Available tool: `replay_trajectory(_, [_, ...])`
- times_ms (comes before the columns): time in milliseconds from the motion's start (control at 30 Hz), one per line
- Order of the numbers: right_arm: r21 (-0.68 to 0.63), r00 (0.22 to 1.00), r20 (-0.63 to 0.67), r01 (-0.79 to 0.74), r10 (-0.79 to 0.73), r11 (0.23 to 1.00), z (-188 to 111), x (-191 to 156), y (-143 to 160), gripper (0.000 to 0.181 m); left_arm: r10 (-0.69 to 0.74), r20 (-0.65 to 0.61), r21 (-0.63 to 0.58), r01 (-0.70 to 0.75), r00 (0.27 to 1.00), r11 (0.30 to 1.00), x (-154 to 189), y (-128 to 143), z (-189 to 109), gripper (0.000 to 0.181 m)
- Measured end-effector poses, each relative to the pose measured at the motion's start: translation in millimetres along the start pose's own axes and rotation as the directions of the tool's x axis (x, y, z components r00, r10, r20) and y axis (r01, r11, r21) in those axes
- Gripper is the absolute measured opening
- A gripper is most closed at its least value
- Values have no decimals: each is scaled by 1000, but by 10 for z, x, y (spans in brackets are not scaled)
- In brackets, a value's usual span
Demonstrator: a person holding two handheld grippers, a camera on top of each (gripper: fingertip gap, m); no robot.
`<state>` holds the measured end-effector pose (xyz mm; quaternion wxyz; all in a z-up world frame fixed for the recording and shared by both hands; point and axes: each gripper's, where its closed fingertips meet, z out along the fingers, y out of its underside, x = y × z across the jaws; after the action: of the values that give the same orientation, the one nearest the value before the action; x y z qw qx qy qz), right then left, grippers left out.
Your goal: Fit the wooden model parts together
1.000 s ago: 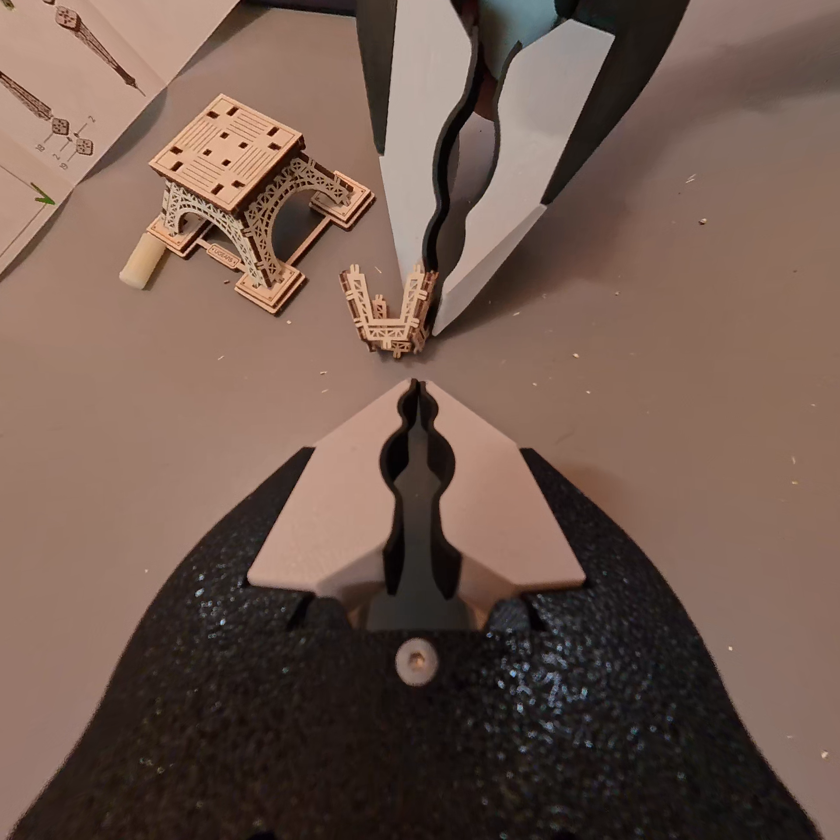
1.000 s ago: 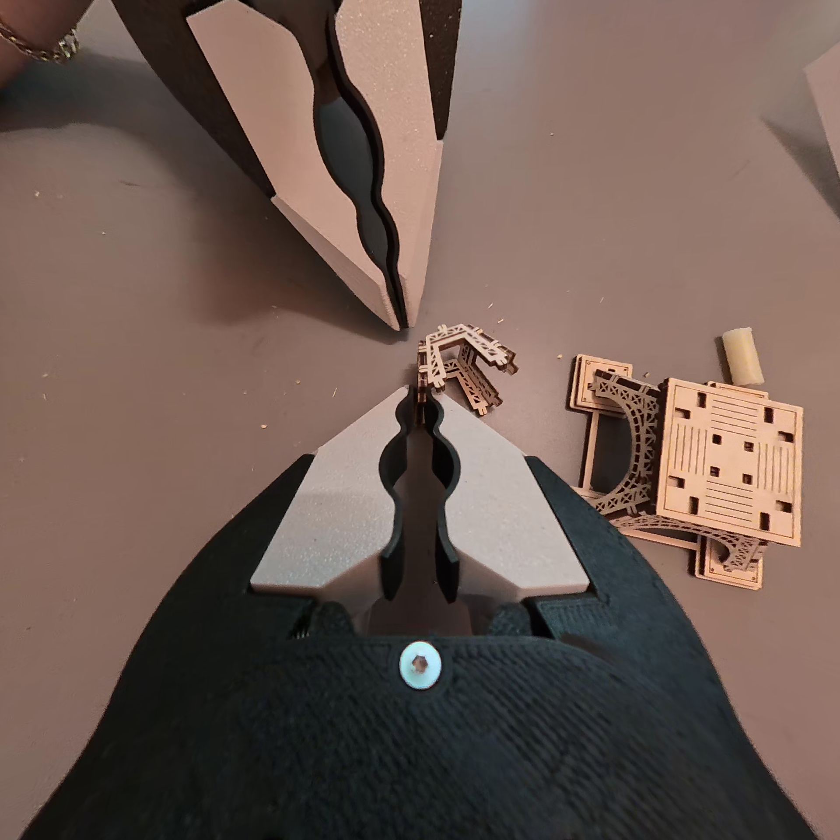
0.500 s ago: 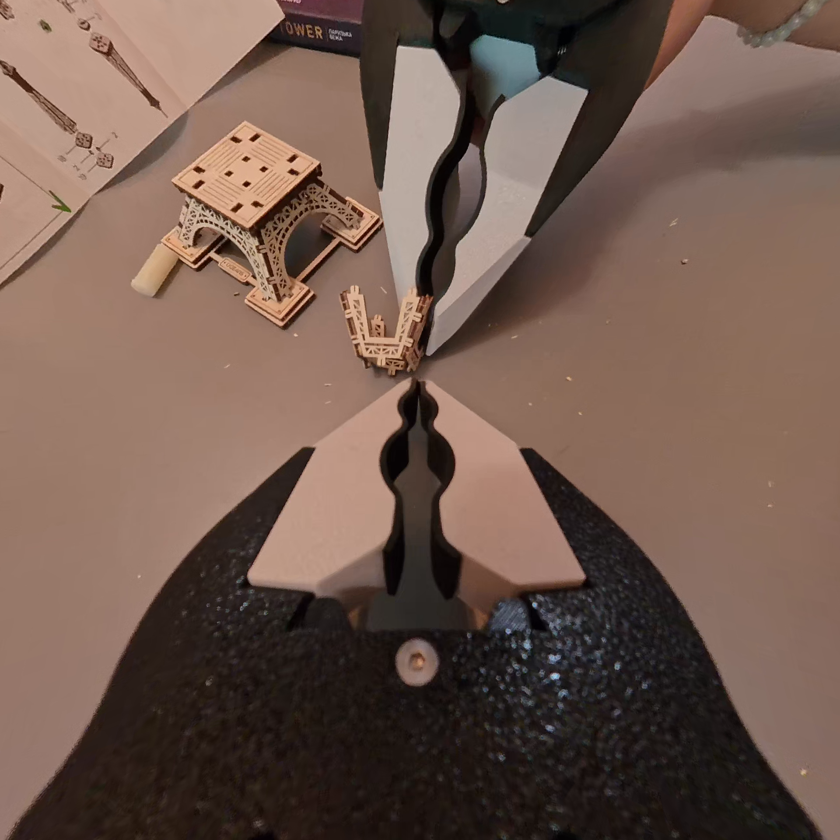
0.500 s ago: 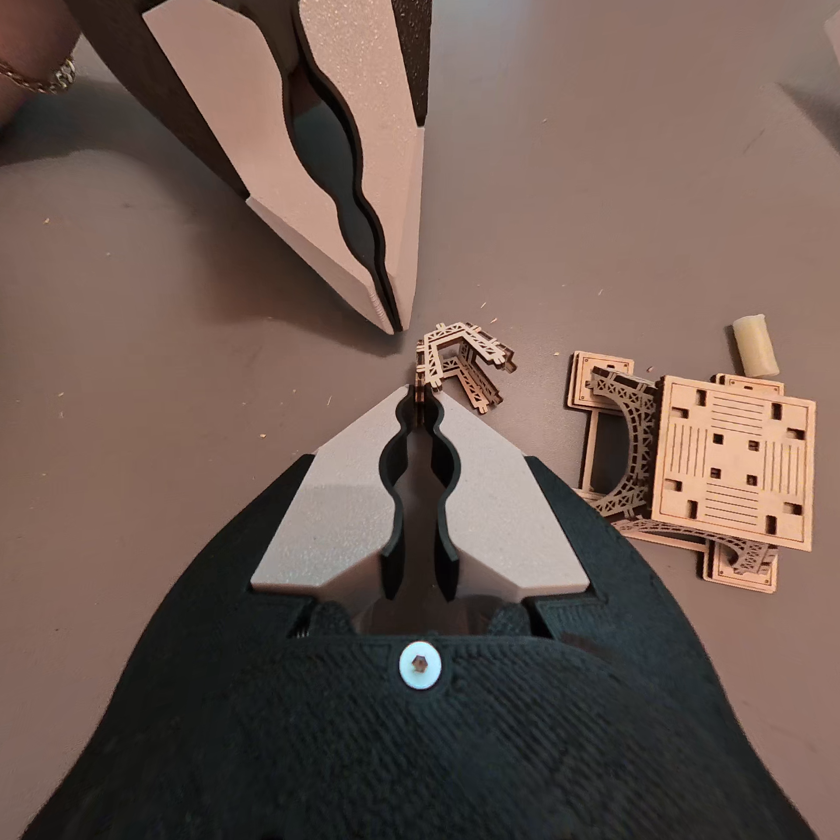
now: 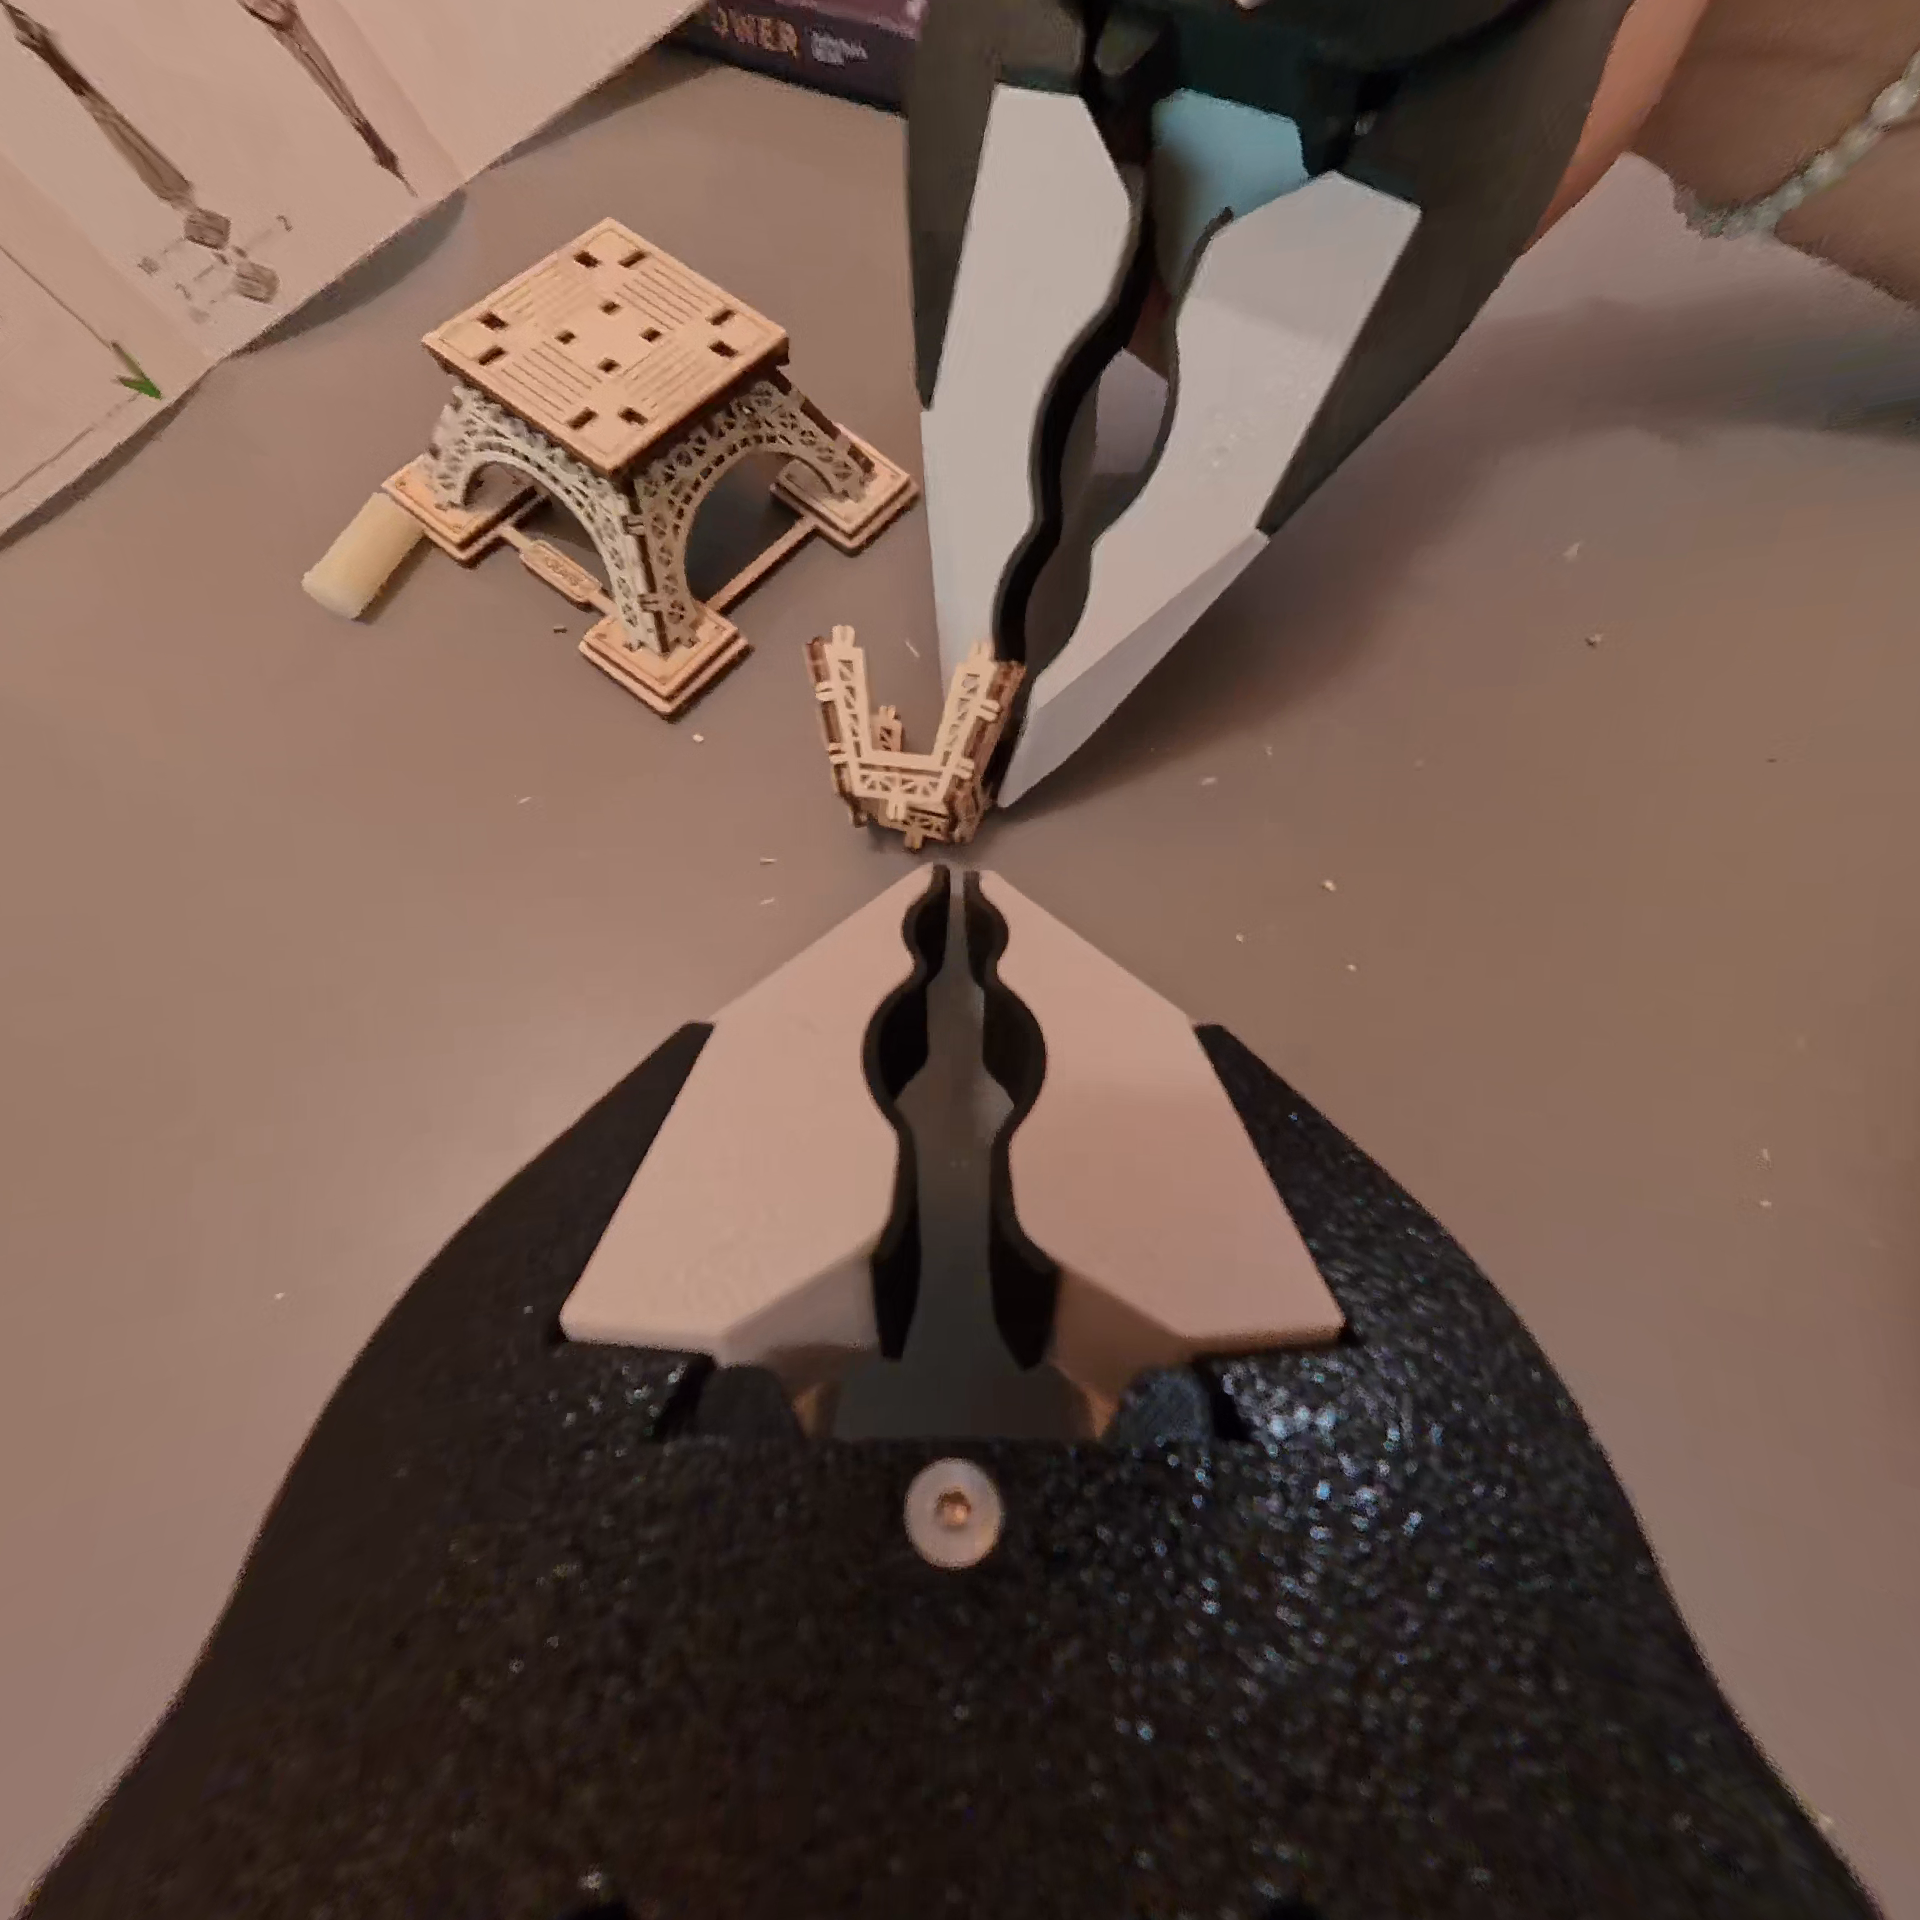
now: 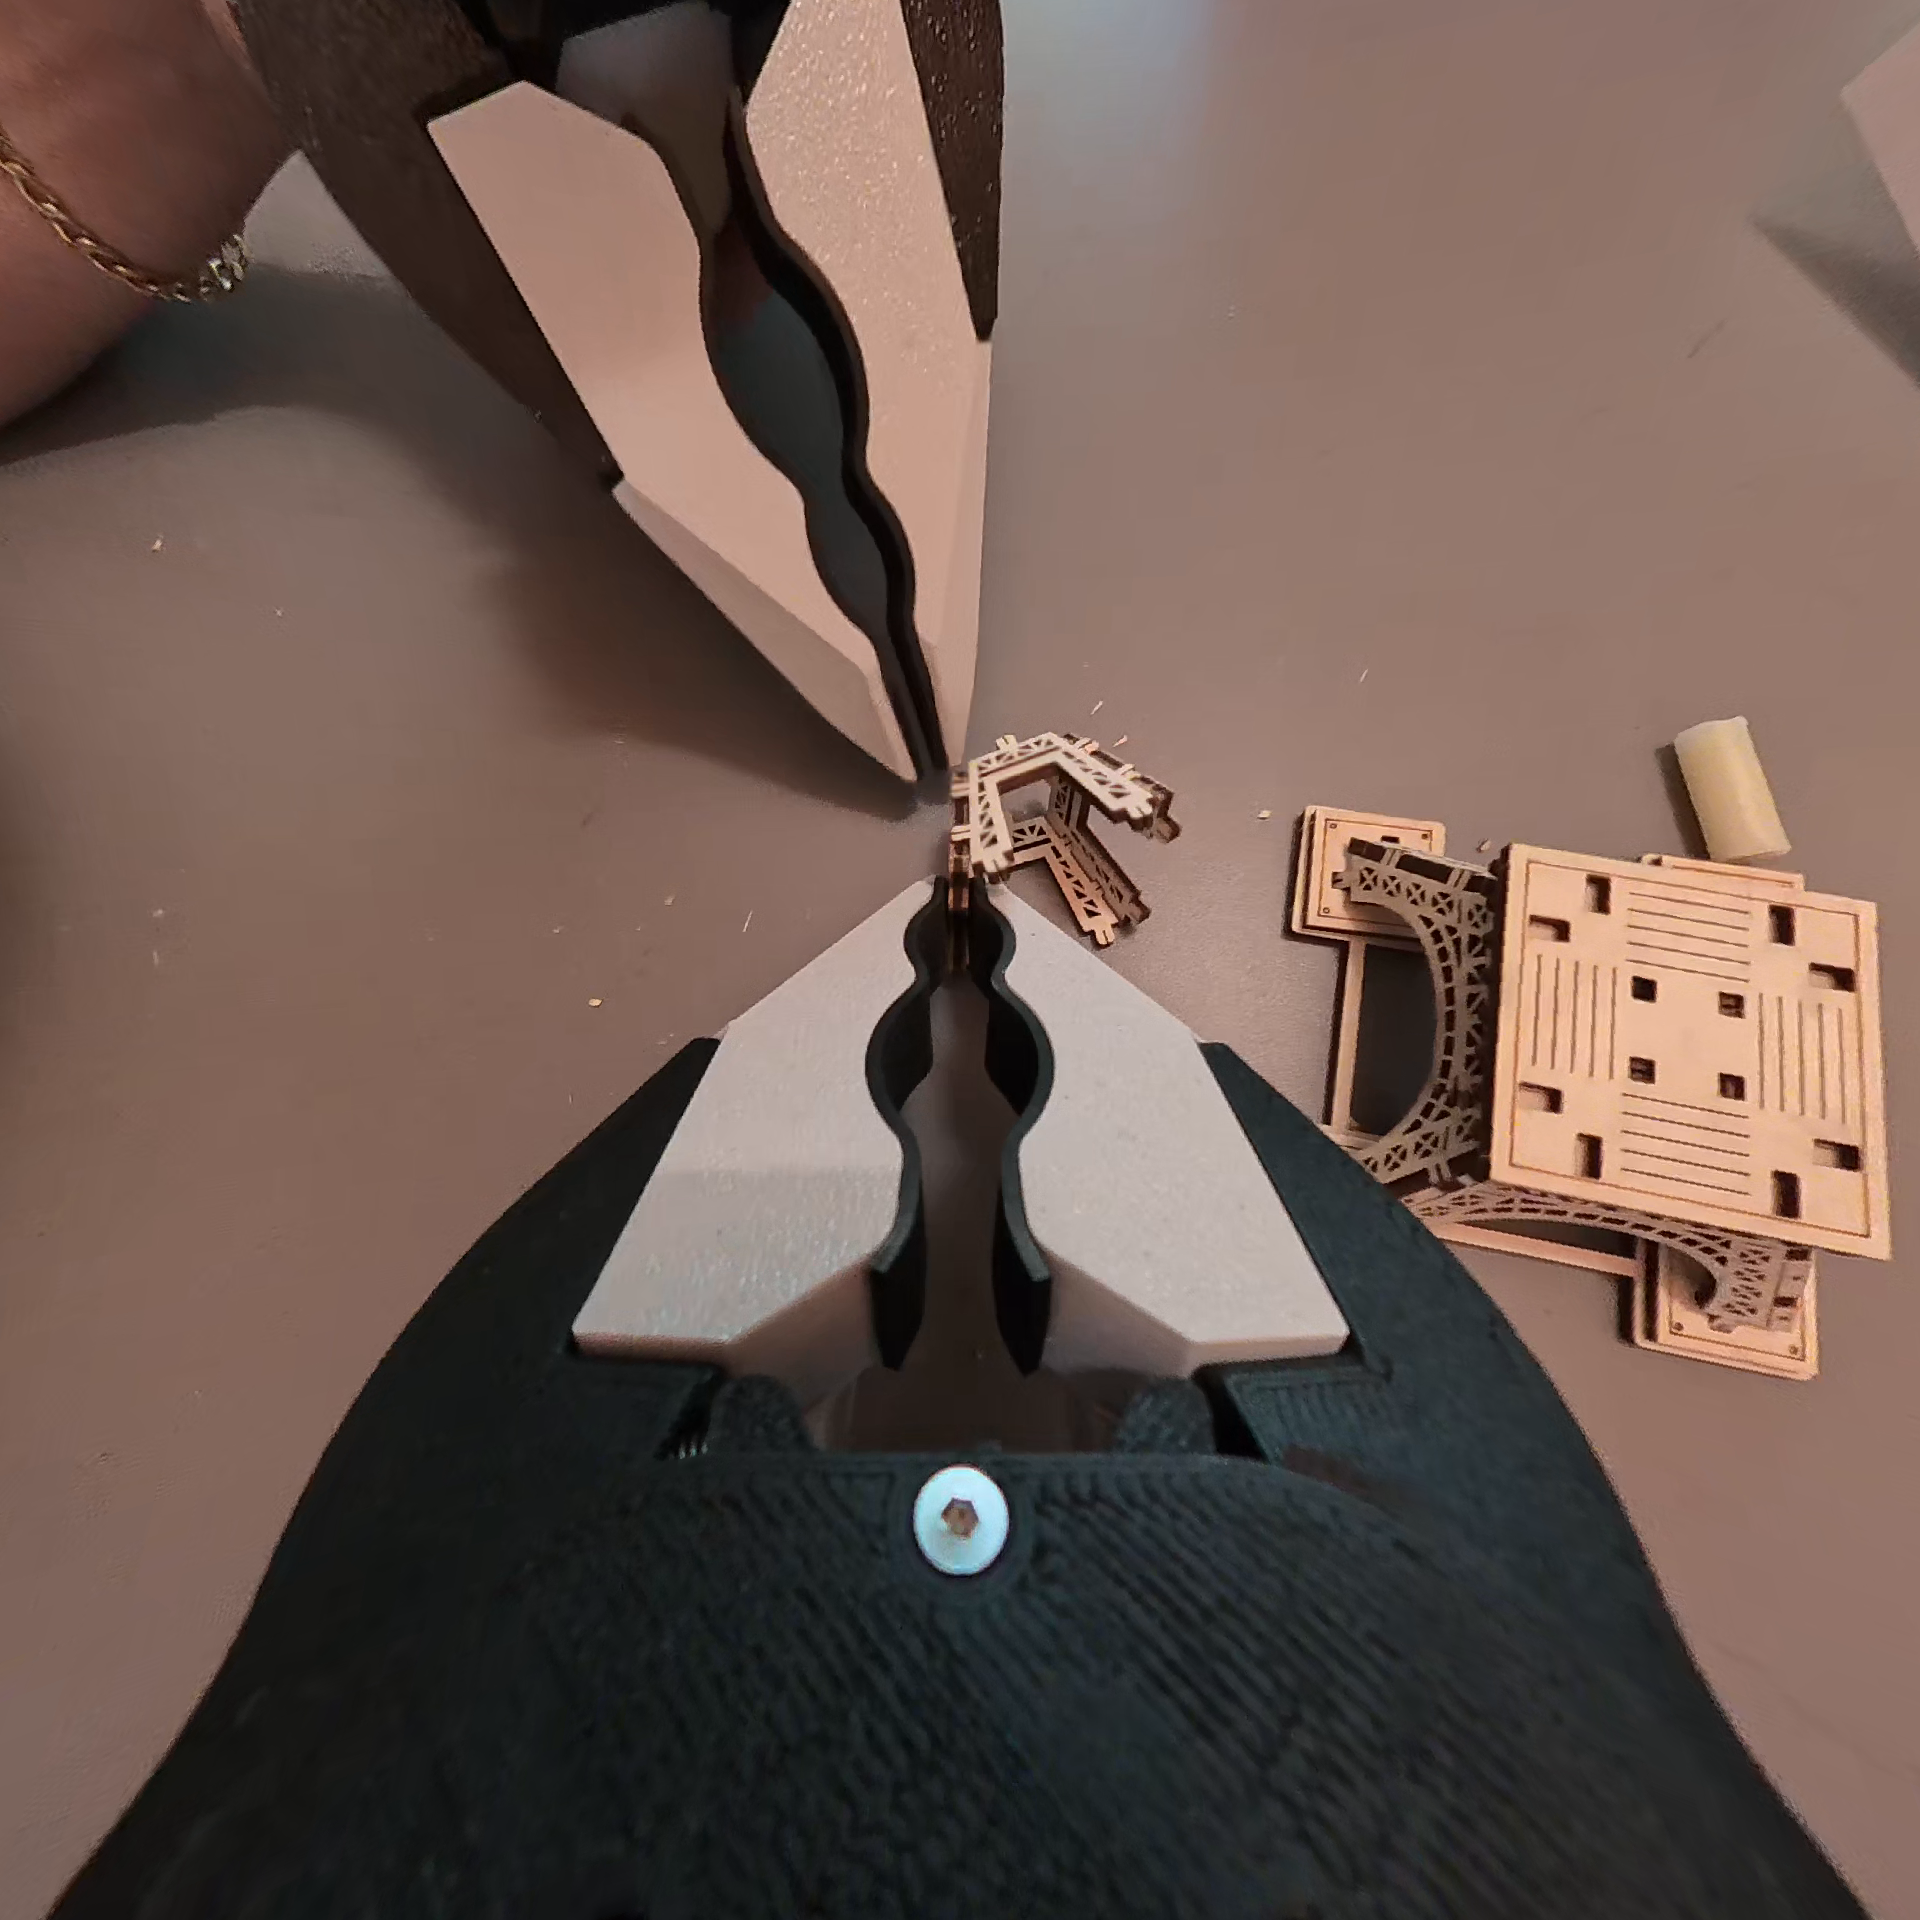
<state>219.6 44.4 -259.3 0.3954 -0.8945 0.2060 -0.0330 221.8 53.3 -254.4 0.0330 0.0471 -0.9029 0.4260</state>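
the left gripper (image 5: 956,875) sits low over the grey table (image 5: 312,935), its two fingertips drawn almost together with only a thin slit between them and nothing in it; the tips stop just short of the small lattice piece (image 5: 906,743). that piece, a little u-shaped wooden frame of the model, lies on the table between the two grippers. the right gripper (image 6: 961,902) comes at it from the opposite side and is clenched on one upright arm of the piece, the wood pinched edge-on between its black pads. just beyond and to one side stands the wooden tower base (image 5: 623,478), four arched legs under a square slotted platform, upright and well clear of both grippers. a short pale cylinder (image 5: 358,566) lies touching one foot of the base. farther back, unfolded instruction sheets (image 5: 208,156) spread across the table, and the edge of a dark box (image 5: 800,47) shows behind them. a wrist with a beaded bracelet (image 5: 1808,177) shows behind the right gripper.
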Motion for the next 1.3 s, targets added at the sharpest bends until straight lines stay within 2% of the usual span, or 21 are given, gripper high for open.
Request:
replay_trajectory(100, [26, 1000, 6, -1, 1, 1000, -1, -1, -2, 1, -26, 5, 34, 26, 1000, 999, -40, -37, -16, 1])
replay_trajectory(200, [43, 1000, 20, 0, -1, 999, -2, -3, -5, 1, -9, 5, 15, 9, 1000, 1000, -31, -15, 8, 3])
replay_trajectory(567, [63, 1000, 28, 8, -10, 998, -1, -5, -7, 1, 158, 71, -8, -158, 985, 987, -19, -48, 80, 1])
replay_trajectory(867, [62, 1000, 23, 20, -21, 998, 1, -4, -7, 1, 208, 80, 3, -209, 975, 978, -25, -72, 70, 1])
replay_trajectory(1300, [57, 999, -1, 50, -50, 997, 5, 3, -9, 1, 278, 49, -171, -266, 959, 949, -49, -38, 75, 1])
